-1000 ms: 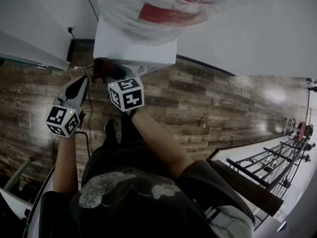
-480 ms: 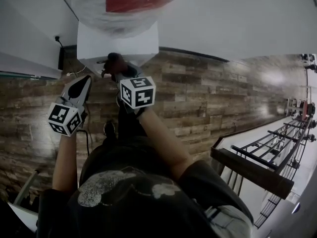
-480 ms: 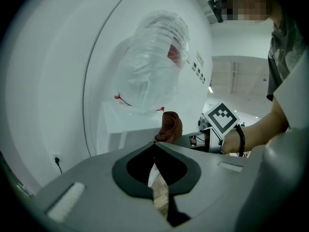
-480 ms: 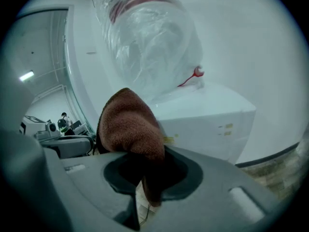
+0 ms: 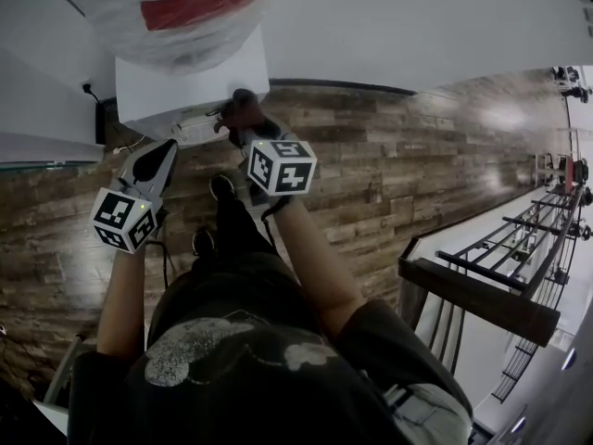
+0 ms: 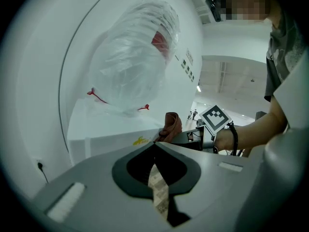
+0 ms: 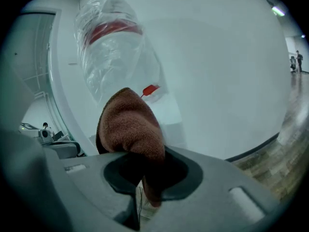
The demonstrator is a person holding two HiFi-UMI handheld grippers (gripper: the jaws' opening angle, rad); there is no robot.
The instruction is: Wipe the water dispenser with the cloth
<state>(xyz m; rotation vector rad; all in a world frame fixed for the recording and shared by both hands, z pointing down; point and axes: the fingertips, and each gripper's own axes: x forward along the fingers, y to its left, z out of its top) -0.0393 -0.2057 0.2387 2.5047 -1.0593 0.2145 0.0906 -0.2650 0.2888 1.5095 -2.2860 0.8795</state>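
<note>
Cloth [image 7: 130, 124] is clamped between the right gripper's [image 7: 146, 167] fingers at the water dispenser's [image 5: 190, 82] front edge. Left gripper's [image 6: 154, 145] fingers are closed, empty.

Wood-plank floor [image 5: 417, 165], glossy glare patches; white wall [image 5: 417, 26], dark baseboard [image 5: 352, 86]; black metal railing [image 5: 542, 258] at right.

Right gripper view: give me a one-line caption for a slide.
Right gripper clamps a brown cloth in front of the white water dispenser and its plastic-wrapped bottle.
</note>
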